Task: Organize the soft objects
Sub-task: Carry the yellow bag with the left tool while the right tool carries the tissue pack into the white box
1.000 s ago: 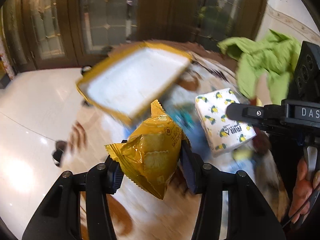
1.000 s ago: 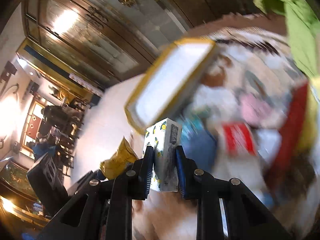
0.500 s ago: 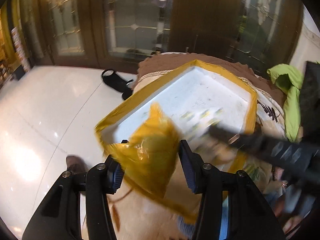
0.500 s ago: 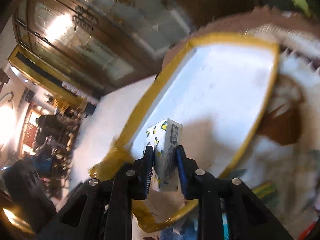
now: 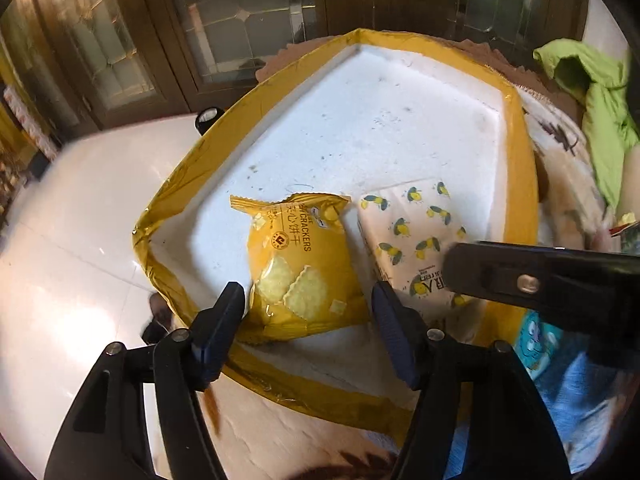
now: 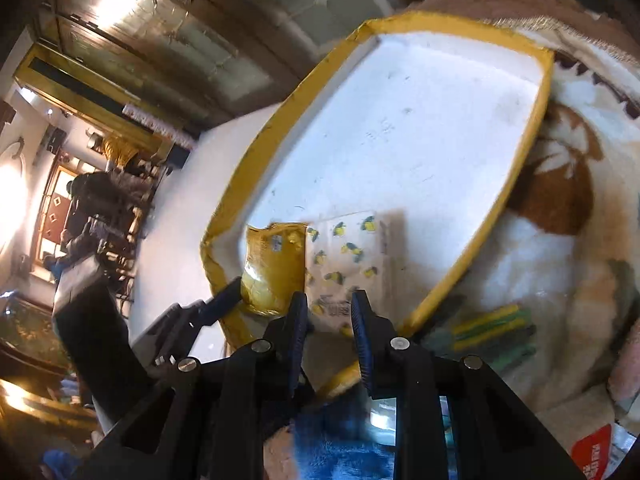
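1. Our left gripper (image 5: 308,320) is spread wide, its fingers either side of the cracker packet (image 5: 304,264) but not pressing it; the packet lies flat in the near corner of the yellow-rimmed tray (image 5: 516,168).
2. Our right gripper (image 6: 330,318) has its jaws parted and nothing between them. The lemon-print tissue pack (image 6: 348,256) lies just ahead, beside the packet; whether the tips touch it we cannot tell through the fisheye.
3. Both soft items look placed, we judge.
4. Risks: a fingertip catching the packet's crimped edge on withdrawal could drag it over the low rim; the tray sits on a plush blanket (image 6: 560,240), so a downward nudge might tip it.
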The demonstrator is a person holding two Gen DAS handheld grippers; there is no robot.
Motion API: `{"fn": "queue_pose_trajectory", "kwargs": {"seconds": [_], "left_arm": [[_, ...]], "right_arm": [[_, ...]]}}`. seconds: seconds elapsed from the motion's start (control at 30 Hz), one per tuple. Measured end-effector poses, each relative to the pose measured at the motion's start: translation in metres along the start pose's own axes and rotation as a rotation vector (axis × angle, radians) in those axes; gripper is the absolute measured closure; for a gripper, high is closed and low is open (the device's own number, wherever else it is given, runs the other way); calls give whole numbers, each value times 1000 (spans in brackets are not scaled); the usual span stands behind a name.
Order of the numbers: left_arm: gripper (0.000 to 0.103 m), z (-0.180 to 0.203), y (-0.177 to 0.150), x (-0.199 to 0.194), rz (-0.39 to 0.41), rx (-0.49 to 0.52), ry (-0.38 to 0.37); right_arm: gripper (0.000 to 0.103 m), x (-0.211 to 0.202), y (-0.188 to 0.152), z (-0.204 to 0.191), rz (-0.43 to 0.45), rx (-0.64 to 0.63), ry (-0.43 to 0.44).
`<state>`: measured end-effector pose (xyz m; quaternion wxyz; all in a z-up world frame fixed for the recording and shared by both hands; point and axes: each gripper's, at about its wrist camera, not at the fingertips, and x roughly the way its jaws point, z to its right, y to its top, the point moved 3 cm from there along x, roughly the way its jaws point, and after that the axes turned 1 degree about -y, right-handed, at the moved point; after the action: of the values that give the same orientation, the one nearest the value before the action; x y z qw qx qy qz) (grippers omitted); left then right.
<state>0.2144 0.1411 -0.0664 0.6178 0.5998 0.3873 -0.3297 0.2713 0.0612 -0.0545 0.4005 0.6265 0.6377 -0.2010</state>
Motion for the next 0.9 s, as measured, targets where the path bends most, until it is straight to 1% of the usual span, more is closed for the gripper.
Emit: {"fn": "queue_pose_trajectory", "kwargs": {"seconds": [0.07,0.13,0.23,0.3,0.33,0.4,0.43,0.47,0.5,0.53,0.6,0.67,0.73,0.77,0.83,0.9], "left_arm": [[38,-3,-8,-1,-32,-49,-45],[37,5,-19,-9,-42,-2,-27],[31,13,-36,-20,-57,0,-55],[31,15,-43,-23,-67,-16,-63],[31,15,-47,-25,-71,-29,-68],[31,13,-52,-30,-70,-62,-86],[31,13,-55,-33,-70,-71,-88],[31,12,-57,-36,-66,-74,-84],[31,11,-58,-39,-55,-75,-71],[32,10,-60,-44,-43,-77,-53],[32,9,-66,-58,-6,-77,-26],[32,11,-71,-73,33,-80,-37],[31,11,-76,-90,74,-85,-40],[31,13,-78,-96,83,-88,-49],[31,20,-89,-104,80,-91,-78],[31,26,-100,-107,77,-85,-89]], "right_arm": [[74,3,-3,-3,-53,13,7],[73,0,-9,-8,-89,3,7],[73,-6,-25,-6,-123,-16,44],[73,-17,-35,-2,-115,-5,102],[72,-26,-40,2,-96,6,108],[66,-46,-43,13,-22,37,141],[55,-56,-45,21,11,46,114],[47,-63,-47,27,38,47,63],[46,-70,-50,33,72,33,-6],[46,-72,-51,34,77,13,-22],[46,-71,-53,27,49,-62,-54],[46,-65,-56,17,13,-137,-109],[46,-63,-59,19,-11,-115,-85],[46,-61,-62,22,-24,-65,-37],[46,-64,-76,26,-30,-4,18],[46,-73,-87,34,-27,43,36]]}}
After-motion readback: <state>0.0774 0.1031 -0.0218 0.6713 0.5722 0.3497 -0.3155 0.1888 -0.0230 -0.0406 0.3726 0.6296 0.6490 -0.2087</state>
